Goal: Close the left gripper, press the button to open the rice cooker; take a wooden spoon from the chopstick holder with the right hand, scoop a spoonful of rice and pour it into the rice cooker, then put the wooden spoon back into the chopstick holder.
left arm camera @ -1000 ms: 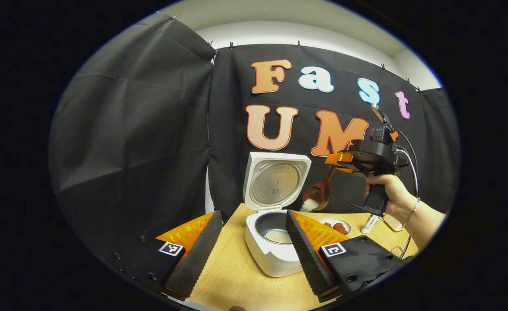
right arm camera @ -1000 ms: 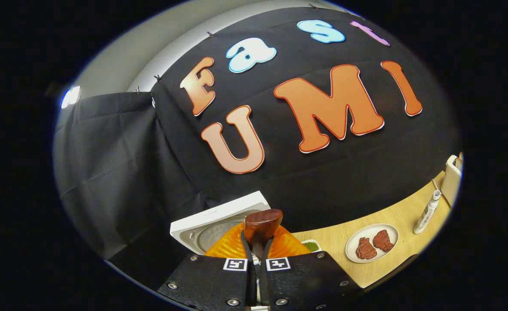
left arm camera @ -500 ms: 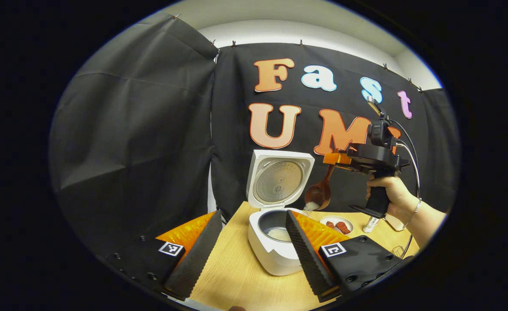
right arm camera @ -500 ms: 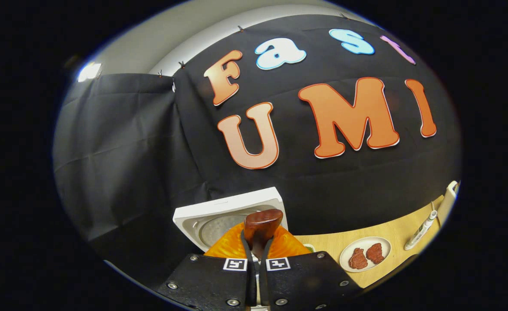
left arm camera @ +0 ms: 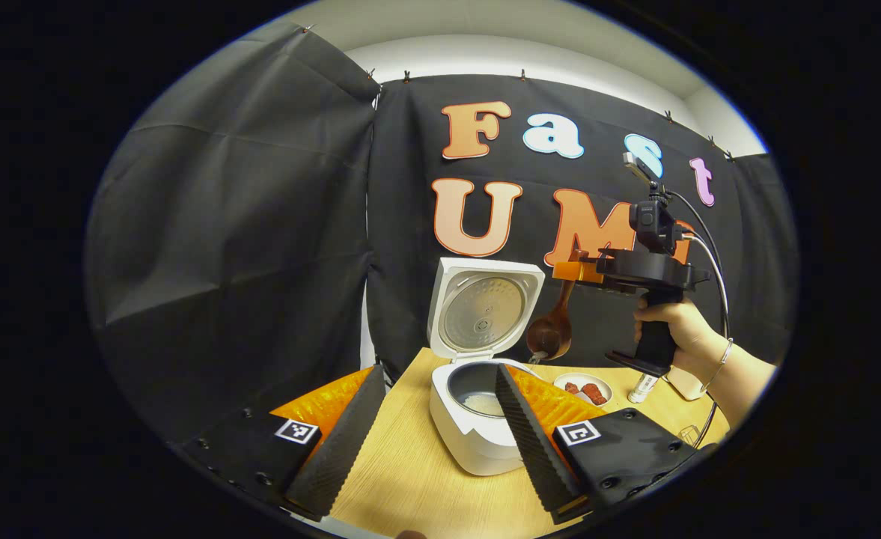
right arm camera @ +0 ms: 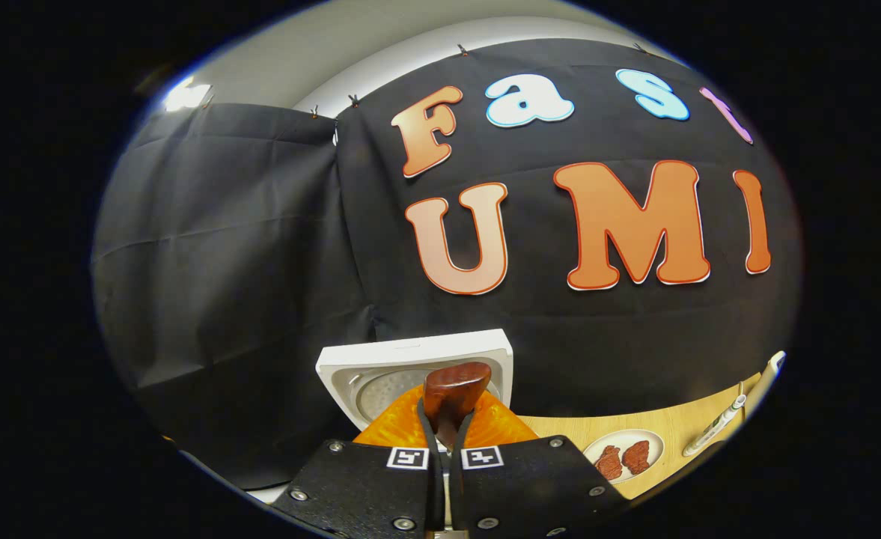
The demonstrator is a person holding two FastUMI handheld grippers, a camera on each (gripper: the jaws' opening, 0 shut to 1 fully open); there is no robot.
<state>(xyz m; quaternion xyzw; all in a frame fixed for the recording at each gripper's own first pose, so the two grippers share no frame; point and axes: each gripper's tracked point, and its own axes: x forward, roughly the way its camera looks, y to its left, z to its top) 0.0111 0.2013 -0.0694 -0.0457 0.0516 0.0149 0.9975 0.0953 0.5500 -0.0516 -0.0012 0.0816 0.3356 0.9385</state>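
Pour step ending: right tongs (left arm camera: 569, 271) clamped on brown wooden spoon (left arm camera: 552, 329), bowl tipped above open white rice cooker (left arm camera: 477, 419) mid-surface, rice inside. Left tongs (left arm camera: 433, 430) released, idle. Next: return spoon to holder.

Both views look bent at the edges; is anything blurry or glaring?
Left gripper view: fisheye curves the cloth wall; rice cooker and spoon look sharp. Right gripper view: same bulge, a bright lamp glare upper left, the close spoon handle slightly soft.
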